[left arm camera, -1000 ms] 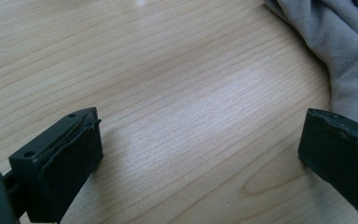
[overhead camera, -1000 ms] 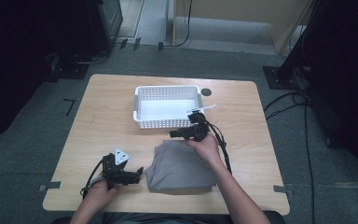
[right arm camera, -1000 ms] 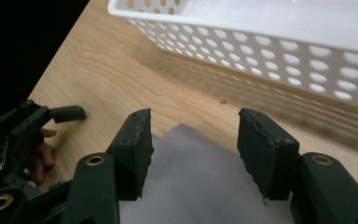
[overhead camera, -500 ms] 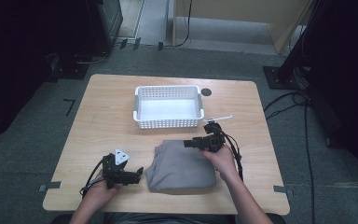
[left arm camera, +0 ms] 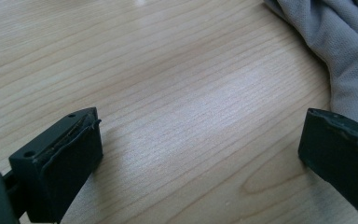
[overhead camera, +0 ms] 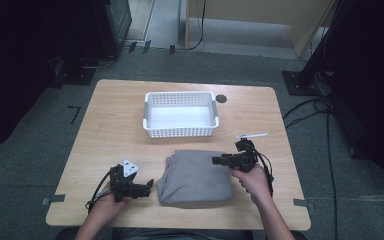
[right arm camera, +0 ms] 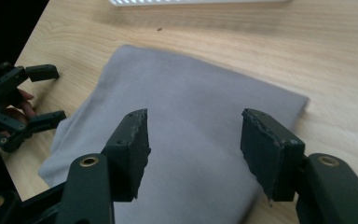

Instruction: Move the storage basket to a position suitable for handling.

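**A:** Now, from left to right, what is on the table?

**B:** Near left, the left gripper rests with jaws spread and empty, just beside the folded grey cloth. That cloth lies near centre; the white basket sits beyond it. The right gripper hovers over the cloth's far right corner; its jaws have just been opening, nothing between them.

**A:** Which step?

**B:** Probably lifting the cloth into the basket. Next: lower, pinch both edges.

Black left gripper with grey triangular plate, black right gripper, trailing cables, brass-ringed jaw pivots, bare forearms
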Motion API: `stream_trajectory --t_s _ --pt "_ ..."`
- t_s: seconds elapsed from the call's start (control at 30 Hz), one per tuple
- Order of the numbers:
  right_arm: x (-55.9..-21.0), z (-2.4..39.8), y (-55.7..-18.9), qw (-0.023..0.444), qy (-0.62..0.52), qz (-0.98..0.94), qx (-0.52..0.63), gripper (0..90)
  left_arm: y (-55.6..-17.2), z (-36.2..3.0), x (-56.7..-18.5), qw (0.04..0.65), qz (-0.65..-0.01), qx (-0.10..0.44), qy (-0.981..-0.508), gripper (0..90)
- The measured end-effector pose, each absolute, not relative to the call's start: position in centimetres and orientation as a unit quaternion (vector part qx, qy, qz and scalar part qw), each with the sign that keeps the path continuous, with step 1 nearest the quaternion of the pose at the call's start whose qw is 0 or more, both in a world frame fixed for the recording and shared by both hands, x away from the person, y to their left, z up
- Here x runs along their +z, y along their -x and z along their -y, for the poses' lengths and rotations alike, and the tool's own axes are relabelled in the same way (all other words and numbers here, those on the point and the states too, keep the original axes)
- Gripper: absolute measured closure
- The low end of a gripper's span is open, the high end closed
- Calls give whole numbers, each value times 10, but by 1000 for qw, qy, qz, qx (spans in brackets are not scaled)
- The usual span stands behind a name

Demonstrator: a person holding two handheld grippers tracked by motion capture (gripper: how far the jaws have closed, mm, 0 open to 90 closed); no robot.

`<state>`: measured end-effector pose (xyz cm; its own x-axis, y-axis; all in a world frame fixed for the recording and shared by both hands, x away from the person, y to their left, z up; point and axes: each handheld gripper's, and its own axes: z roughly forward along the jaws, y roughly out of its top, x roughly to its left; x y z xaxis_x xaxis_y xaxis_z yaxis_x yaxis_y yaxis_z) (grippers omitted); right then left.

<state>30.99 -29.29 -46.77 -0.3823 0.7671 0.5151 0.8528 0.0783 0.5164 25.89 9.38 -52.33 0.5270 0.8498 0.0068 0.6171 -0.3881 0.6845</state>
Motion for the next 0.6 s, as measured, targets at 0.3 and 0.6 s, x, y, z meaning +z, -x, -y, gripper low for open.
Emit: stream_trajectory --t_s 0.3,0.6 --pt "-475 320 -299 62 578 713 -392 382 -260 -94 -523 320 -450 182 -813 0" --pt "-493 319 -295 70 589 717 -366 349 -260 -94 -523 320 -449 181 -814 0"
